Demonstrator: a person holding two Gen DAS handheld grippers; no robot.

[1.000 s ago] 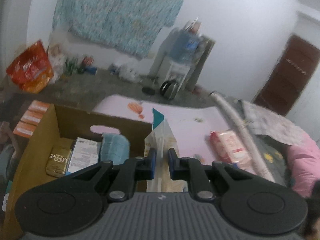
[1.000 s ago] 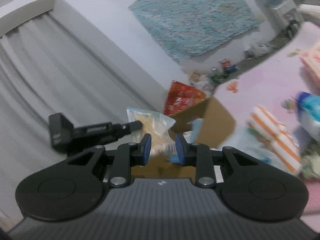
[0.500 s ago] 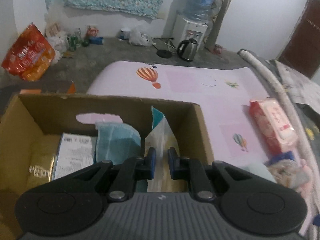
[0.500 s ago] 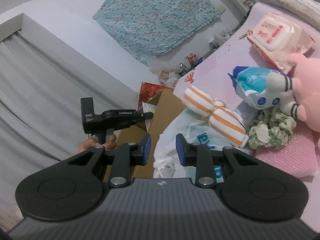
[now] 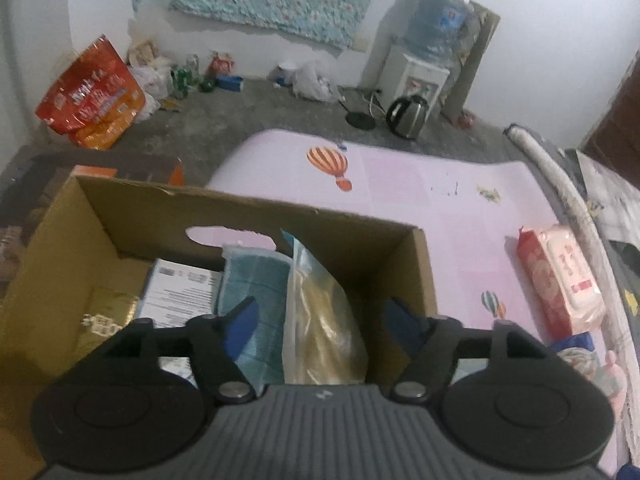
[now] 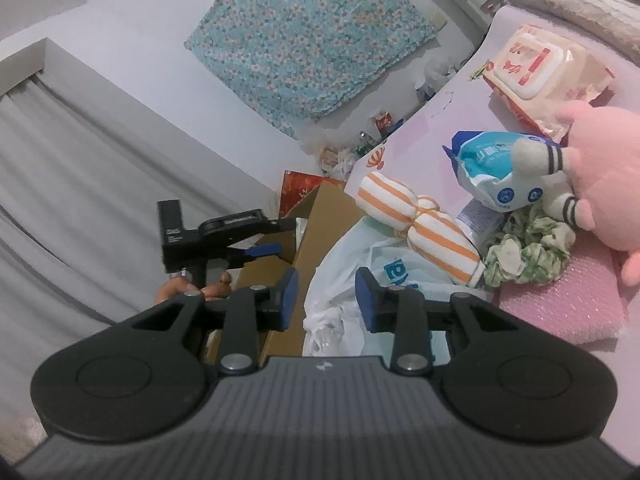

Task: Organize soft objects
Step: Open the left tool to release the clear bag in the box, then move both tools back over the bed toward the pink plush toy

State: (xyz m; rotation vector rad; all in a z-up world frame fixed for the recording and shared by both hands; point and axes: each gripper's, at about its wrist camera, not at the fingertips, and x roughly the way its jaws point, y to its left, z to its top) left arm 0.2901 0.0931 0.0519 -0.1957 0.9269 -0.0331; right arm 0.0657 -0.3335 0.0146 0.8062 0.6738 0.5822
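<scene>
A: Release, that is the step as I read it. The left gripper [image 5: 316,322] hangs over the cardboard box [image 5: 240,210], its jaws opening wide, and the clear packet [image 5: 320,320] stands between them with neither pad touching it.

B: So how to finish it well?

A: Let the jaws clear the packet fully, then lift straight out of the box so a fingertip does not drag the film. The packet leans against the box's right wall, just beside a teal cloth pack [image 5: 252,280]; it looks settled, but thin film can snag.

B: And the other claw?

A: The right gripper [image 6: 326,300] is beside the box's outer wall, jaws opening but still fairly narrow, with nothing pinched. A white plastic bag [image 6: 348,256] lies right in front of them, touching the box.

B: What else waits?

A: Beyond the bag from the box: an orange-striped rolled towel [image 6: 416,220], a blue wipes pouch [image 6: 480,164], a green scrunchie [image 6: 524,248], a pink plush toy [image 6: 604,176] and a red wet-wipes pack [image 6: 548,76], all on the pink mat [image 5: 420,184].

B: Next pick?

A: Probably the bag, being nearest; pinch a bunched fold, not a flat sheet.
</scene>
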